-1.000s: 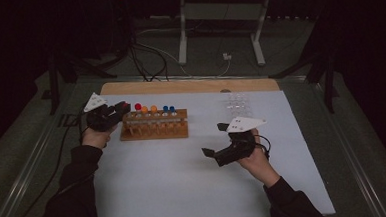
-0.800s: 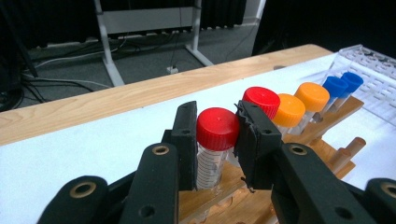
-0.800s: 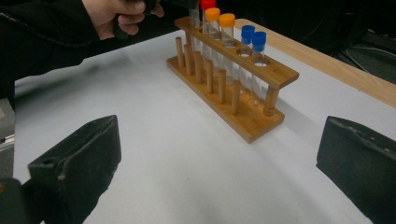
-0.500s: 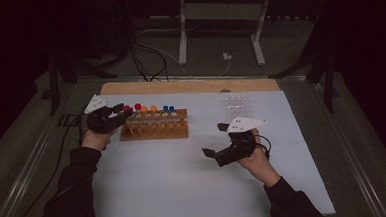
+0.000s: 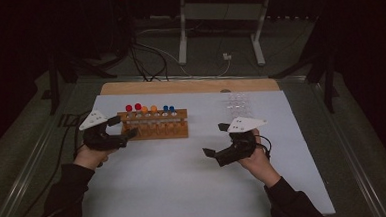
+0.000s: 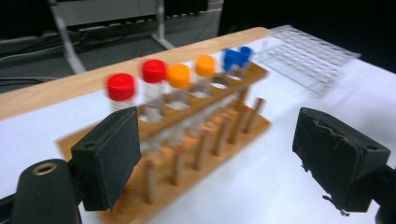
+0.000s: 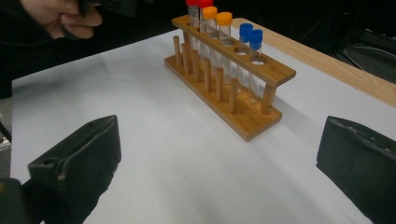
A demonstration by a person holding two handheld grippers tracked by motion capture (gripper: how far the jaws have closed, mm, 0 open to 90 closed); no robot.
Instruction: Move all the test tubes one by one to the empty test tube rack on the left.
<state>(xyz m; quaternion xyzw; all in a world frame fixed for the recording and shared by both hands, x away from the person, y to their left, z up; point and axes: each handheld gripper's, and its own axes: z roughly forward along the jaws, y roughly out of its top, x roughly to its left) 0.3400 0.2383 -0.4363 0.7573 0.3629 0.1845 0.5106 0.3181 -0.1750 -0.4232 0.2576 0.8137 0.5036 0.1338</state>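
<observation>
Test-tube rack stands toward the desk's far left, tubes capped. Left hand-held gripper, jaws just opened and empty, sits beside its end; a careless sweep could tip it. Right hand-held gripper hangs released, well apart.

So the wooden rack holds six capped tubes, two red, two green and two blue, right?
Nearly: no caps are green. In the left gripper view, the wooden rack holds two red caps, two orange caps and two blue caps. Six capped tubes is right.

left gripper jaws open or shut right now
Open: the left gripper has just been opening; its jaws stand wide apart with nothing between them, beside the wooden rack.
</observation>
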